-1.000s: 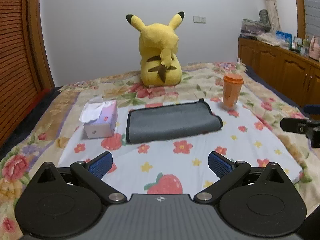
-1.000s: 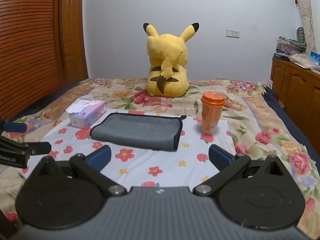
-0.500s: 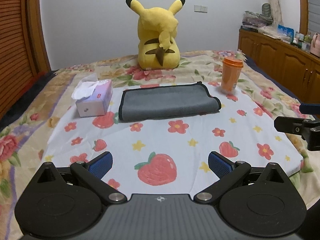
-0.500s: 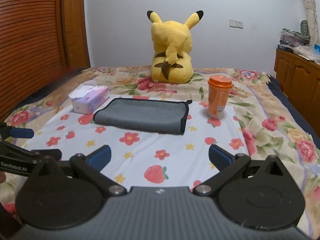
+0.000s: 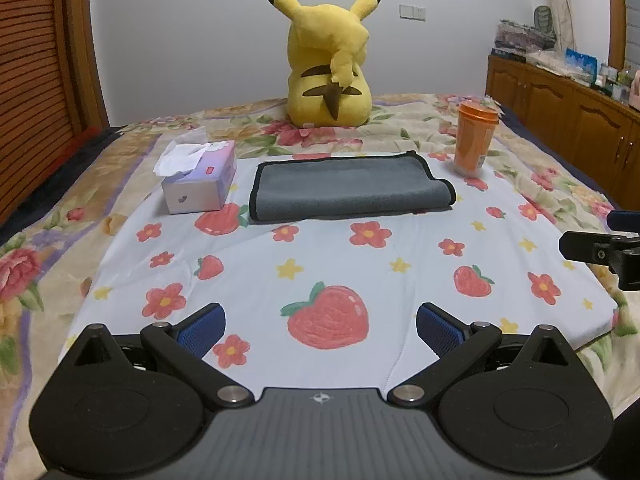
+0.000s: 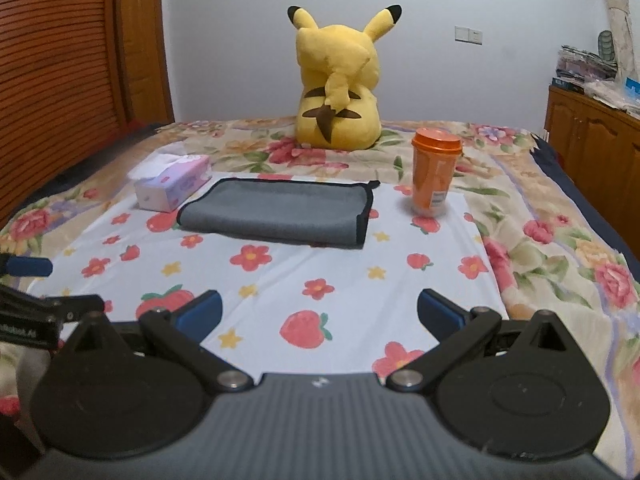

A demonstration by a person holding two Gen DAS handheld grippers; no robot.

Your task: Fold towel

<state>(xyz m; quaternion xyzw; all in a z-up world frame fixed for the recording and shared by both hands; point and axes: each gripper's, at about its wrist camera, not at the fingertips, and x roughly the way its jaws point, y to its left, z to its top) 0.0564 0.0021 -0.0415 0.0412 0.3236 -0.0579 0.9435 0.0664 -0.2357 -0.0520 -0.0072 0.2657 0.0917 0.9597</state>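
A grey towel with black trim [image 5: 348, 188] lies folded flat on a white strawberry-print cloth [image 5: 328, 264] on the bed; it also shows in the right wrist view [image 6: 280, 214]. My left gripper [image 5: 320, 330] is open and empty, held well short of the towel above the cloth's near edge. My right gripper [image 6: 318, 312] is open and empty too, also well short of the towel. Each gripper shows at the edge of the other's view: the right one [image 5: 608, 248], the left one [image 6: 36, 292].
A tissue box [image 5: 198, 178] sits left of the towel. An orange cup with lid [image 5: 474, 140] stands to its right. A yellow Pikachu plush [image 5: 328, 60] sits behind. Wooden cabinets [image 5: 568, 108] line the right wall, a slatted wooden headboard [image 5: 36, 80] the left.
Both grippers have pulled back and away from the towel, so it looks farther and more of the strawberry cloth shows. Both stay open. The towel has not moved.
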